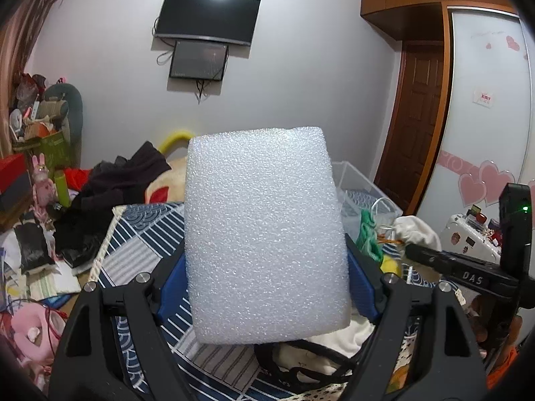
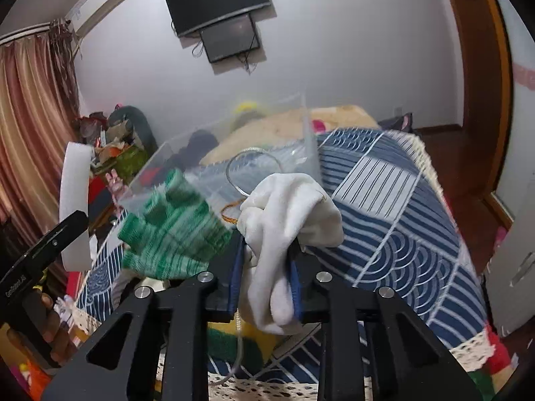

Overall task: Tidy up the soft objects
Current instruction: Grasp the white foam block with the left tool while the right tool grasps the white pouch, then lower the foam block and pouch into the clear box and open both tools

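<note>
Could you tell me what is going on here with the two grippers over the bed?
A person is sorting soft things on the patterned bedspread. The left gripper holds a white foam block upright between its jaws. The right gripper is clamped on a white cloth, next to a green knitted glove. A clear plastic bin stands just beyond them.

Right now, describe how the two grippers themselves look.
Both are matte black, with angular cut-out linkage arms, silver round pivot bolts and blue finger pads. The right gripper carries white lettering on its body and a small green light; the left gripper also bears white lettering.
</note>
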`<action>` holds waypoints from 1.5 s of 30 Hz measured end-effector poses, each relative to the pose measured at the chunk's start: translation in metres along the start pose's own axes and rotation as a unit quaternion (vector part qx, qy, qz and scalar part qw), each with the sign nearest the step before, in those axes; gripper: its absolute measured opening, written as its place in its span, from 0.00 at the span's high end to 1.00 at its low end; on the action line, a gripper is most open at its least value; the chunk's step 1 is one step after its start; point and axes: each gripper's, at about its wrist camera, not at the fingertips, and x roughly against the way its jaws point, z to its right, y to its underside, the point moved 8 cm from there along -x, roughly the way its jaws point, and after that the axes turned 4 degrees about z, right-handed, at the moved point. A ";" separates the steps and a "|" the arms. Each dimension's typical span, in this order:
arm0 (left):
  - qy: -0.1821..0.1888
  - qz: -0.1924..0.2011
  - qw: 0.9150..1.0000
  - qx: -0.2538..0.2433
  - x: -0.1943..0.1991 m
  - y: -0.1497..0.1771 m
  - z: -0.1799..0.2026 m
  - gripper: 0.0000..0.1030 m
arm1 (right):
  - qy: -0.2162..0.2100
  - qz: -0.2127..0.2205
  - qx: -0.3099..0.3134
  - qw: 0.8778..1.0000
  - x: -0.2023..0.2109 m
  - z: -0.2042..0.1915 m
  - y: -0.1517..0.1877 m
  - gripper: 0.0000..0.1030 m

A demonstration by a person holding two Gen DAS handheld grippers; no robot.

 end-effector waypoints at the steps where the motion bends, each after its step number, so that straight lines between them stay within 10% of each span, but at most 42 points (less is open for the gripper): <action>1: -0.001 0.003 1.000 -0.001 0.001 -0.003 0.000 0.21 | 0.002 0.005 0.000 1.000 0.003 0.001 -0.003 0.80; 16: 0.010 0.028 0.999 -0.032 -0.009 -0.062 0.011 0.21 | 0.005 0.079 0.054 0.995 0.018 -0.013 -0.069 0.80; 27: 0.010 -0.025 0.999 -0.028 -0.072 -0.074 0.004 0.21 | -0.007 0.094 0.086 0.992 -0.011 -0.035 -0.104 0.80; 45: 0.013 -0.160 0.986 -0.038 -0.165 -0.032 0.002 0.21 | 0.003 -0.032 0.119 0.992 -0.092 -0.038 -0.081 0.80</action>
